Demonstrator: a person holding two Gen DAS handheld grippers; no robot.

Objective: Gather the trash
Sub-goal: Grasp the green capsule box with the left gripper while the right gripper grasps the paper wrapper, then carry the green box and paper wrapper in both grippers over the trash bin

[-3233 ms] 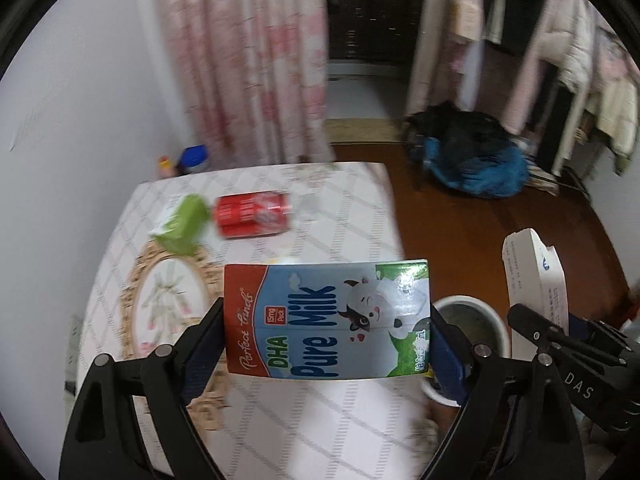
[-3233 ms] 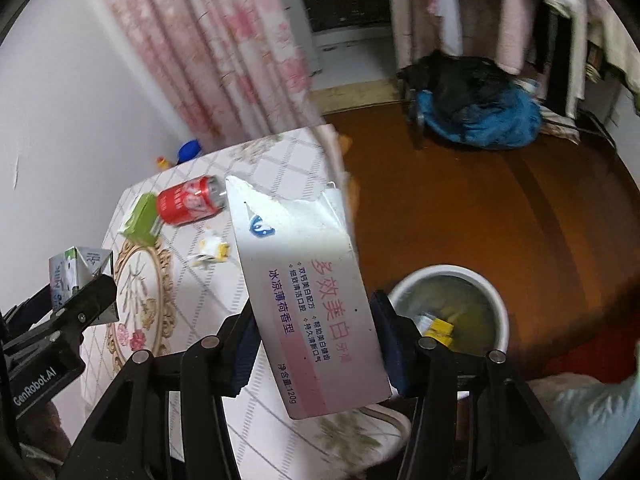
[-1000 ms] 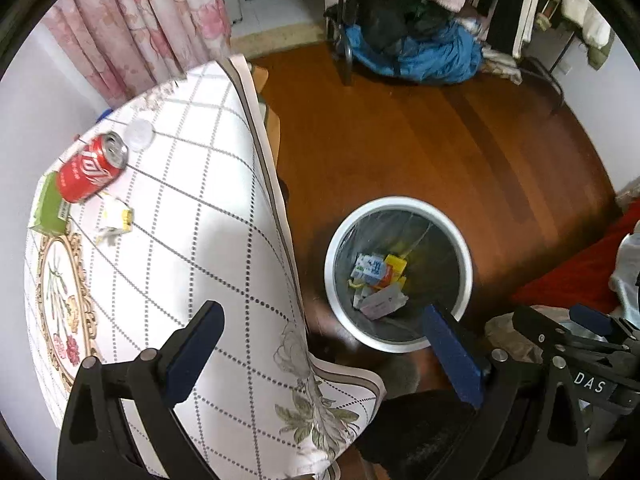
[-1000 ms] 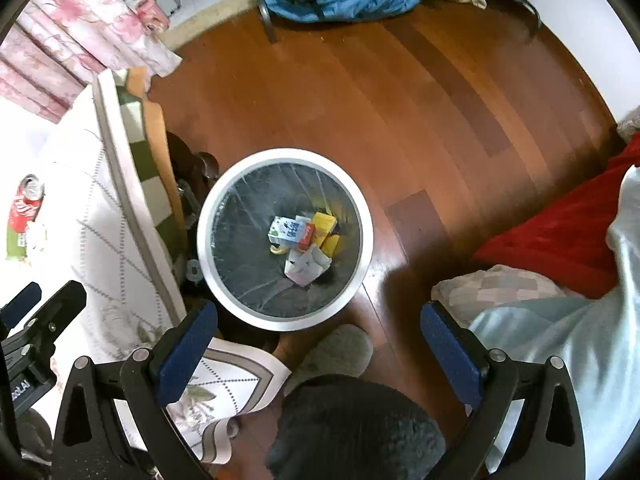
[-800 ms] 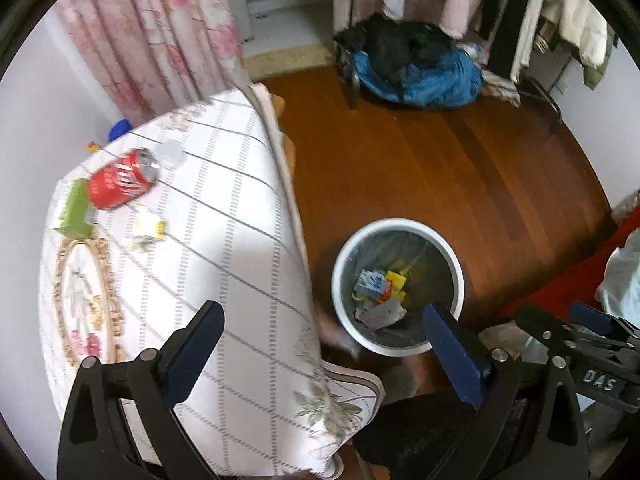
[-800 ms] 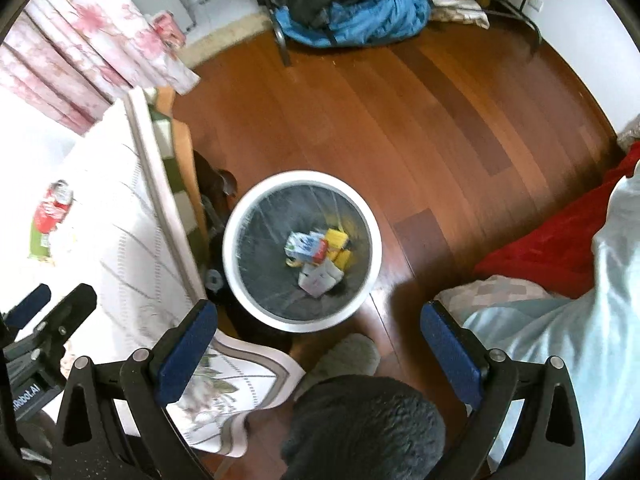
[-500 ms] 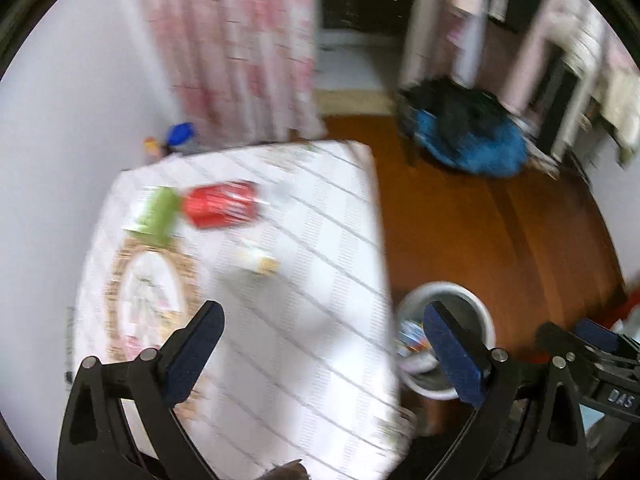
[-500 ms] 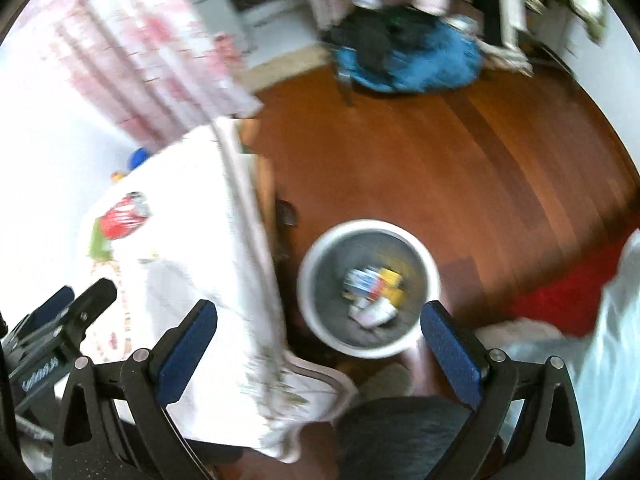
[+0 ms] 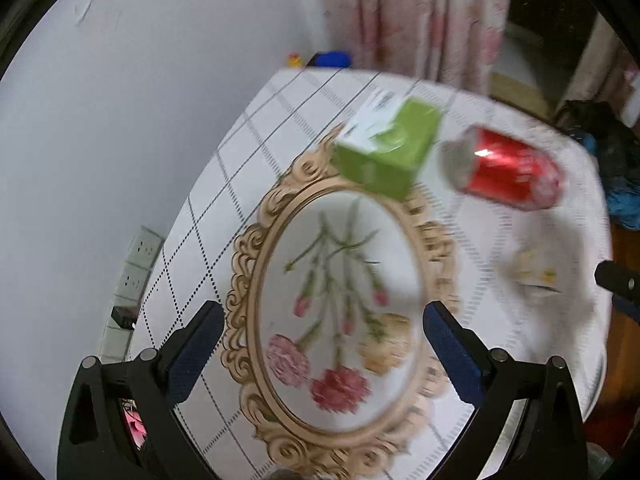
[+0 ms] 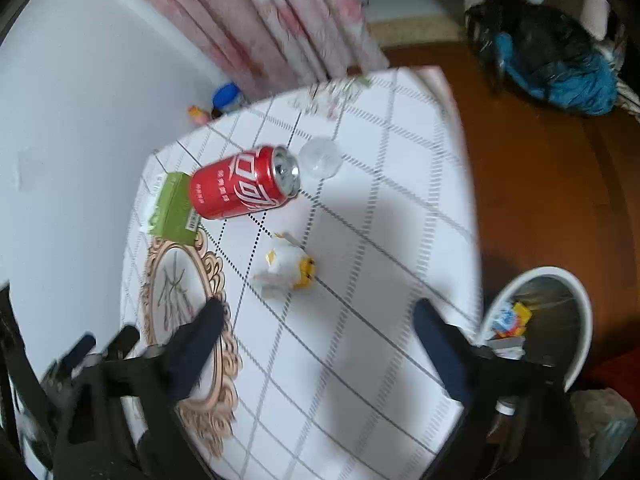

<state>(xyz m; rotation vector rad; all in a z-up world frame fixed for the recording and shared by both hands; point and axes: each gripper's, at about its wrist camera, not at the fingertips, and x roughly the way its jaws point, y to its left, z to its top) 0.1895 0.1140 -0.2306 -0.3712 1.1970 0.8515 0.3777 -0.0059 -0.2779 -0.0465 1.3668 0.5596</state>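
Note:
A red soda can lies on its side on the checked tablecloth, with a green carton touching its left end. A crumpled white and yellow wrapper lies nearer me. My right gripper hovers above the cloth below the wrapper; its jaws are closing with nothing between them. My left gripper stands open and empty over the floral oval print, with the green carton, the can and the blurred wrapper beyond it.
A white bin holding several cartons stands on the wooden floor at the table's right edge. A clear round lid lies by the can's mouth. Wall on the left, pink curtain behind, a blue and black bundle on the floor.
Both grippers have swung from over the bin back left over the table. The milk carton and white box they held earlier now lie in the bin. The right jaws have narrowed slightly.

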